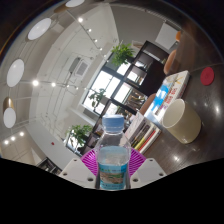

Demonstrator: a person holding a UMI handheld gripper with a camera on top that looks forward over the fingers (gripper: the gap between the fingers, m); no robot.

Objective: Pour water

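A clear plastic water bottle (113,155) with a blue cap and a blue label stands upright between my fingers. My gripper (113,168) is shut on the bottle, with the magenta pads (90,160) pressing its sides at label height. The bottle is lifted and the view is tilted. A white cup (183,120) stands on the dark table (195,150) beyond the fingers to the right, apart from the bottle.
A person's arm (178,55) reaches in above the cup. Colourful books or boxes (160,100) lie behind the cup. Potted plants (122,52) and large windows (120,88) stand further off.
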